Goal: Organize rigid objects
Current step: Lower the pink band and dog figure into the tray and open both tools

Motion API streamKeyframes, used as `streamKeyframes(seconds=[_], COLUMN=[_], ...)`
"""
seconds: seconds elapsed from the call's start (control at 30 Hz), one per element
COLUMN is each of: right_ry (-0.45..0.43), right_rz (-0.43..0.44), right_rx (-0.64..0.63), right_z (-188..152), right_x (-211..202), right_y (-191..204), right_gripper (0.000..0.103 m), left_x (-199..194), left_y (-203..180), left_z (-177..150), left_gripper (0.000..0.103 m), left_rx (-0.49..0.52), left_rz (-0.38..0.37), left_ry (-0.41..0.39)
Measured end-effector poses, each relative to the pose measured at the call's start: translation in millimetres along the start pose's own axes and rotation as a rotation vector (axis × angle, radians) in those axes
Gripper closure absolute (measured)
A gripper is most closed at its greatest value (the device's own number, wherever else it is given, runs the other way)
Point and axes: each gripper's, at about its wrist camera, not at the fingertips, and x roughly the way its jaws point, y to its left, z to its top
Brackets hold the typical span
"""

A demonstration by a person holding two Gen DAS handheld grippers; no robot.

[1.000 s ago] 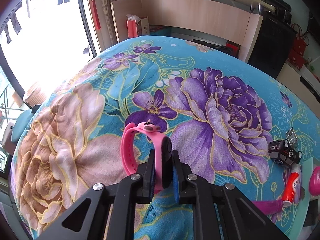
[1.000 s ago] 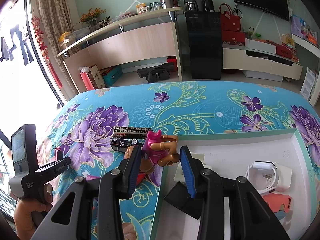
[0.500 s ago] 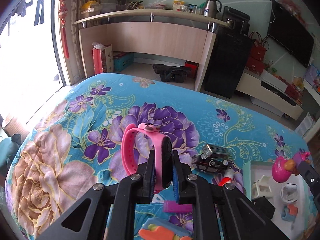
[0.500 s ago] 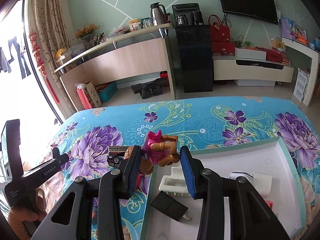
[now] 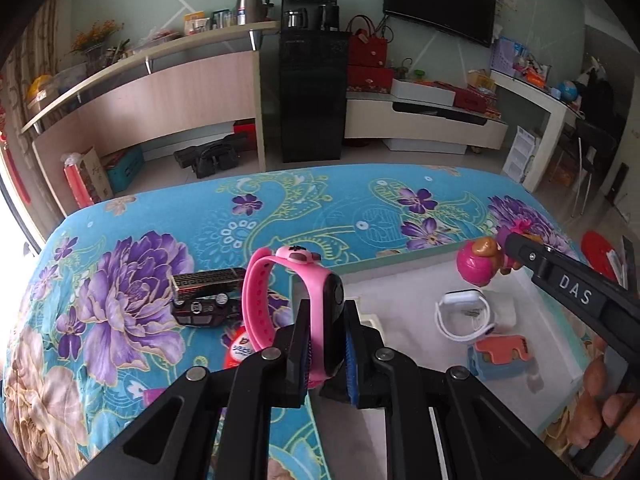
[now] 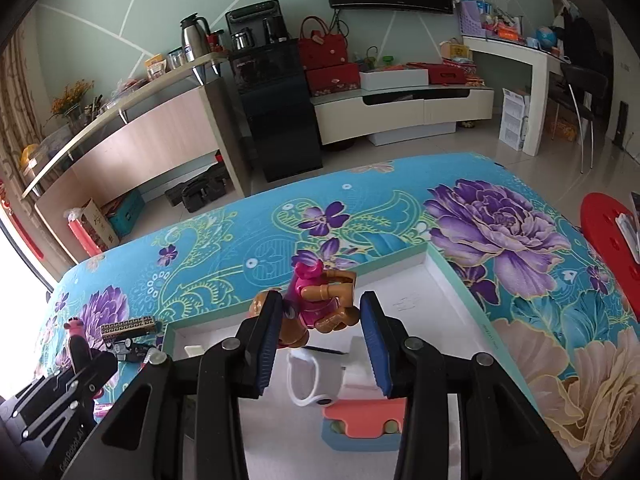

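My left gripper (image 5: 326, 344) is shut on a pink smartwatch (image 5: 296, 312) and holds it up at the left edge of the white tray (image 5: 400, 280). My right gripper (image 6: 320, 336) is shut on a brown and magenta toy figure (image 6: 320, 304) and holds it above the tray (image 6: 404, 284). In the left wrist view the figure (image 5: 478, 264) hangs over the tray's far right part. The left gripper with the watch shows at the left edge of the right wrist view (image 6: 78, 344).
The tray holds a white charger with cable (image 5: 466, 316), a coral and blue toy (image 5: 500, 358) and a white block (image 6: 196, 350). A black toy car (image 5: 202, 312), a patterned box (image 5: 208, 282) and a red tube (image 5: 240, 352) lie on the floral cloth (image 5: 140, 248).
My left gripper has swung right with the watch, from the open cloth to the tray's left edge. My right gripper has moved further over the tray with the figure.
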Motion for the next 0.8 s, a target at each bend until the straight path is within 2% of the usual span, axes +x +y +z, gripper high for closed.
streamKeyframes(seconds=[0.13, 0.23, 0.7, 0.73, 0.8], right_ry=[-0.005, -0.011, 0.051, 0.053, 0.057], right_rz=[-0.049, -0.047, -0.074, -0.077, -0.082], right_rx=[0.018, 0.019, -0.016, -0.019, -0.024], right_z=[2, 3, -2, -2, -3], right_x=[2, 3, 17, 18, 18], right_y=[-16, -22, -25, -25, -24], right_gripper=[0.062, 0.062, 0.061, 0.061, 0.061], left_x=[8, 15, 33, 34, 33], left_y=[-34, -50, -66, -66, -66], left_z=[-6, -9, -18, -18, -18], left_gripper=[0.088, 0.088, 0.087, 0.084, 0.071], left_rx=[0.079, 0.106, 0.154, 0.155, 0.157], left_rz=[-0.040, -0.047, -0.038, -0.039, -0.038], left_ry=[0.019, 0.035, 0.094, 0.096, 0.095])
